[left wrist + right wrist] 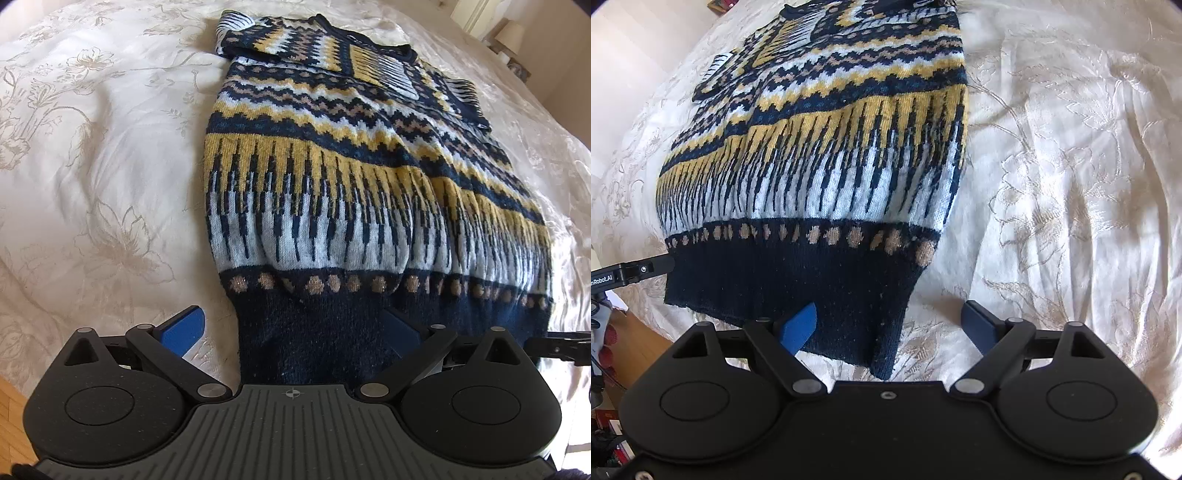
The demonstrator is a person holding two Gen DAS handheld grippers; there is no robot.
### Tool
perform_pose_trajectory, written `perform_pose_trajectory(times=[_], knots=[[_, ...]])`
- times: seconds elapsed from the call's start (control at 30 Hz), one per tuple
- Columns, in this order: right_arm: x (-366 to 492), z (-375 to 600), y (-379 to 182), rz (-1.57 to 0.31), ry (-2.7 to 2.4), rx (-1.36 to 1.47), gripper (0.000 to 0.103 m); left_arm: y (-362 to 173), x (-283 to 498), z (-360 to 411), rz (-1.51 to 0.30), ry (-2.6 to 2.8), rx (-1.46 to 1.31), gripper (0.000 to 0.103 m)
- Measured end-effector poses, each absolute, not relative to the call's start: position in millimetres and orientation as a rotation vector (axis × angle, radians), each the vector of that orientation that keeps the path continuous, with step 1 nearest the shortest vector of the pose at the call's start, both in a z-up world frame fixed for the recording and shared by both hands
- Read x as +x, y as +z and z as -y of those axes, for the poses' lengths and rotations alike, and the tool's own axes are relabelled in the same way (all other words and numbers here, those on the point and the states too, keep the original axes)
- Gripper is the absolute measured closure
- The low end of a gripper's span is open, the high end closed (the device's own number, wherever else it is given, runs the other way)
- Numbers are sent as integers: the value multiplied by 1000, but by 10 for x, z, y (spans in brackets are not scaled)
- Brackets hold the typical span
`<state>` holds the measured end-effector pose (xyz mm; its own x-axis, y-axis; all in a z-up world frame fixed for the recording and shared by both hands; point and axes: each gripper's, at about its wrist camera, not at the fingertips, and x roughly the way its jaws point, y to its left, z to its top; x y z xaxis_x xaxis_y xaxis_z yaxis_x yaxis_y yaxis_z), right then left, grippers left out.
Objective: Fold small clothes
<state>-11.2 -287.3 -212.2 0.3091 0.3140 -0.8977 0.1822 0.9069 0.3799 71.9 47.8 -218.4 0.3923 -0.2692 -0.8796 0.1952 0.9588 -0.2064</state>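
Note:
A knit sweater [332, 177] in navy, yellow and white bands lies flat on the bed, its sleeves folded across the chest at the far end. My left gripper [291, 328] is open at the near left corner of the navy hem [314, 332], which lies between the blue pads [184, 328] untouched. In the right wrist view the same sweater [831, 147] runs away from me. My right gripper [890, 325] is open wide around the hem's right corner [882, 332], and its pads [801, 325] do not press on the knit. Each view shows the other gripper's tip beside the hem.
A cream bedspread [92, 166] with a woven flower pattern covers the bed [1071, 166], rumpled in soft folds. Wooden floor [11, 424] shows past the near bed edge. A lamp [511, 35] stands at the far right. Cluttered items [605, 350] sit on the floor left.

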Motion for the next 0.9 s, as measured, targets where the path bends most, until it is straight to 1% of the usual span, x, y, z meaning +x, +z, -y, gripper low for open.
perform_pose_trajectory(times=[0.13, 0.23, 0.3, 0.43, 0.63, 0.77, 0.8, 0.83, 0.87, 0.9], knots=[[-83, 2890, -2147, -1257, 93, 484, 13, -2265, 812, -440, -1139, -295, -80, 1], [-70, 2879, -2186, -1248, 102, 491, 10, -2389, 879, -421, -1193, -304, -87, 1], [-60, 2850, -2220, -1248, 104, 484, 9, -2436, 886, -396, -1196, -308, -65, 1], [-61, 2809, -2275, -1239, 115, 487, 0, -2443, 847, -351, -1175, -298, -33, 1], [-58, 2753, -2314, -1241, 103, 477, 0, -2469, 768, -299, -1132, -299, 28, 1], [-37, 2721, -2306, -1264, 100, 460, 0, -2460, 790, -279, -1146, -314, 63, 1], [-22, 2732, -2304, -1275, 106, 466, 0, -2447, 804, -309, -1150, -315, 47, 2], [-11, 2747, -2300, -1283, 109, 477, 0, -2430, 808, -344, -1151, -312, 25, 9], [-4, 2770, -2295, -1286, 107, 495, 4, -2410, 810, -380, -1148, -301, 8, 14], [-1, 2794, -2288, -1286, 103, 510, 7, -2385, 811, -426, -1146, -293, -12, 25]])
